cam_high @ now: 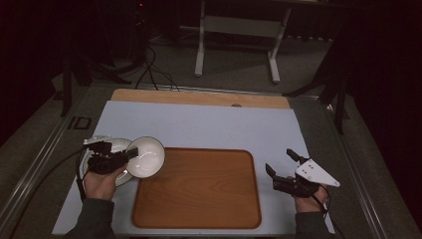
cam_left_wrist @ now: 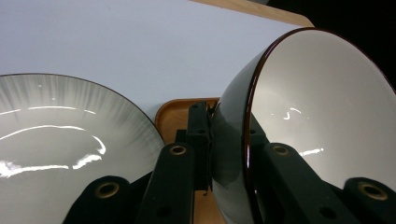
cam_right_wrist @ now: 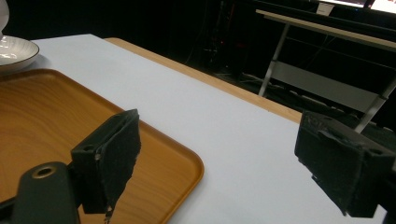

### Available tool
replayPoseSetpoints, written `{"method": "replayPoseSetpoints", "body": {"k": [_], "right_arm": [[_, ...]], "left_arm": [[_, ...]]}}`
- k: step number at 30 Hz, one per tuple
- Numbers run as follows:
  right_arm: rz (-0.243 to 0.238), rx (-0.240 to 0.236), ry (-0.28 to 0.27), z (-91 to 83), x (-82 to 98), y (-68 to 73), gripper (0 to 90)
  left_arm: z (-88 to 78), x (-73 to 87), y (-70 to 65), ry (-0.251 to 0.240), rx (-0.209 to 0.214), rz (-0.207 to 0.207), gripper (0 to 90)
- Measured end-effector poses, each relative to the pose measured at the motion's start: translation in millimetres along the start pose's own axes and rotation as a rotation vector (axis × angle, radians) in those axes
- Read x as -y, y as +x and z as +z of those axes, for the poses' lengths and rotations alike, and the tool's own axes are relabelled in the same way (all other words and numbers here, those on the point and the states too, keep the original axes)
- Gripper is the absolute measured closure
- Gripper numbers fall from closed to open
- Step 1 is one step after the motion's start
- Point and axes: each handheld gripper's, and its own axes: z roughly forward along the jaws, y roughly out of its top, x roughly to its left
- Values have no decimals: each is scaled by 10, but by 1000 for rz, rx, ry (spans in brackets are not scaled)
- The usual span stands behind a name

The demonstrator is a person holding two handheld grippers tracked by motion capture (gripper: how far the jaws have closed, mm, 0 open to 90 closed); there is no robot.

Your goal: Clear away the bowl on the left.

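High view: table [cam_high: 199, 124] under a smooth pale sheet; at centre, a rounded wooden tray [cam_high: 199, 189]. At 9 o'clock, a flat streaked plate [cam_high: 94, 149]. Above it tilts a glossy white bowl [cam_high: 147, 157] with a dark rim, pinched by the left gripper [cam_high: 130, 154] jaws. At 3 o'clock, right gripper [cam_high: 281, 167] jaws spread, empty.

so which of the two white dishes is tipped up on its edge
The deep white bowl with the dark rim, clamped at its rim in the left gripper jaws and tilted sideways. The shallow white streaked plate beside it lies flat on the table.
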Motion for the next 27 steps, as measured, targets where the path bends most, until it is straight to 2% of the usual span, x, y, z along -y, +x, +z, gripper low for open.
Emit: {"method": "replayPoseSetpoints", "body": {"k": [27], "right_arm": [[-3, -1, 0, 2, 1, 1, 138]], "left_arm": [[146, 42, -115, 34, 2, 20, 812]]}}
